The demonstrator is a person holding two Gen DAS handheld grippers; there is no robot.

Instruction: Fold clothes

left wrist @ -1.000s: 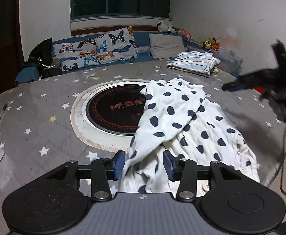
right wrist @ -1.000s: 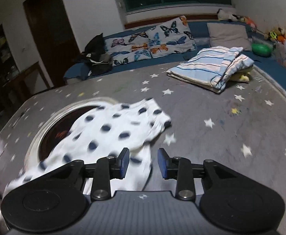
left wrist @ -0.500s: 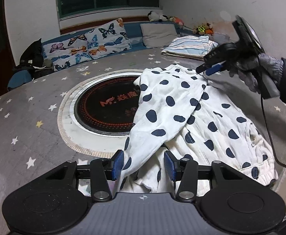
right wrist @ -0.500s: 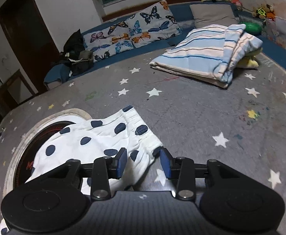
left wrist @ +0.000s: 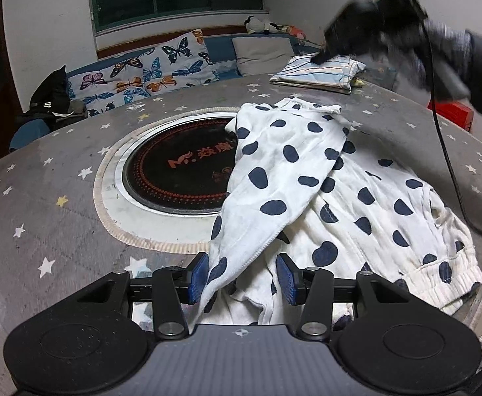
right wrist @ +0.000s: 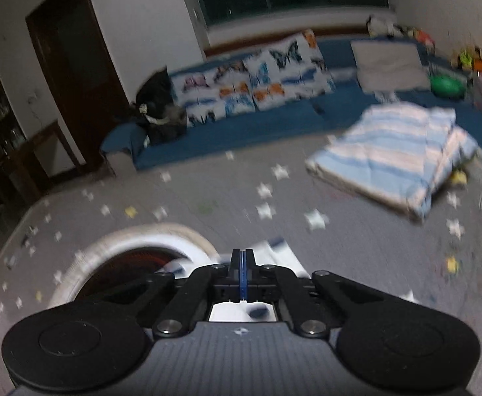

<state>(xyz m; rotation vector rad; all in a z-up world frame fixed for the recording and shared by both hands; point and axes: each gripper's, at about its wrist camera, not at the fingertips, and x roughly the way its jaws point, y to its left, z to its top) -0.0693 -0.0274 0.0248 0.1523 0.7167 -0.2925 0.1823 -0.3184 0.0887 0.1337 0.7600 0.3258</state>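
Garment sprawled between two grippers on a starred grey tablecloth (left wrist: 59, 151).

White cotton garment with navy polka dots (left wrist: 284, 178) lies crumpled, its long axis running from the left gripper (left wrist: 241, 275) away toward the far right; one leg drapes straight between that gripper's wide-parted blue pads (left wrist: 197, 277), so the left is nearer. Right gripper (right wrist: 241, 272), raised high in a gloved hand (left wrist: 445, 43) and blurred, has its pads pressed together; whether cloth is pinched there I cannot tell. Folded striped cloth (left wrist: 320, 71) sits beyond.
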